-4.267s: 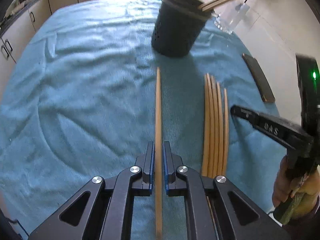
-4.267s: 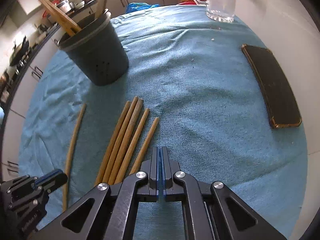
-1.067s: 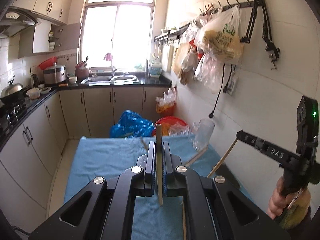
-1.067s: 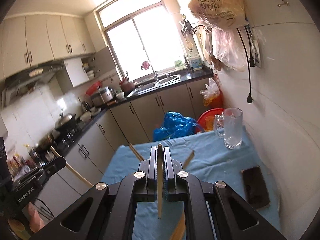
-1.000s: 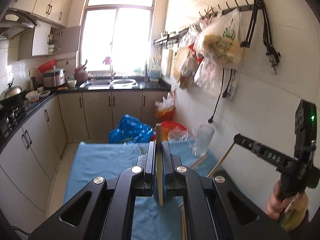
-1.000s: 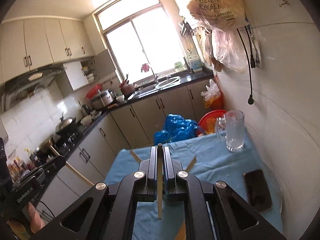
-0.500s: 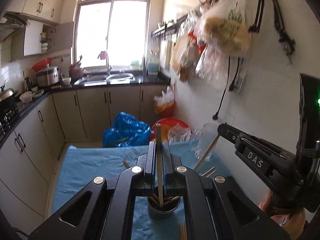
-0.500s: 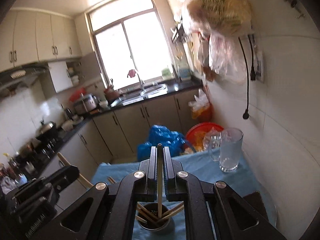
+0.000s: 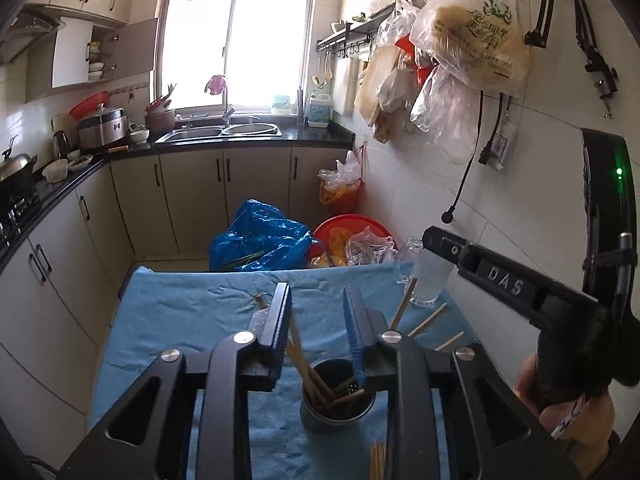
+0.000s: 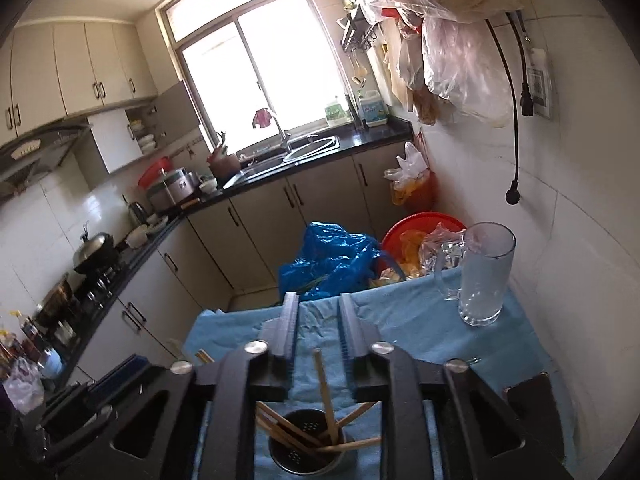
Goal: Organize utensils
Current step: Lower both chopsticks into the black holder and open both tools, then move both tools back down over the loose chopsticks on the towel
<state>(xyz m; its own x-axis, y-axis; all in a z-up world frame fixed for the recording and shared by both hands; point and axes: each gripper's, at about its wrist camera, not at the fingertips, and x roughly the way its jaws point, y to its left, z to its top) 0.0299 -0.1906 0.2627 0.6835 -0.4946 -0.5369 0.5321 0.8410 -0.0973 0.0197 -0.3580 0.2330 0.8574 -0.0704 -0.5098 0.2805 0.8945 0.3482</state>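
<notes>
Left wrist view: the left gripper (image 9: 318, 320), clamped on a chopstick half a second ago, is opening above the dark utensil holder (image 9: 338, 400); nothing sits between its fingers now. A few loose chopsticks (image 9: 378, 460) remain on the blue cloth (image 9: 180, 320).

Right wrist view: the right gripper (image 10: 318, 328) is opening too, its released chopstick (image 10: 325, 388) standing in the holder, so both deliveries look done.

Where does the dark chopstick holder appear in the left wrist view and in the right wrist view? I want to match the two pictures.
Left wrist view: the chopstick holder stands low, just right of centre, on the blue cloth below the left gripper.
Right wrist view: it sits at the bottom centre, below the right gripper.
Shared landmark: the glass mug at the cloth's far right.
</notes>
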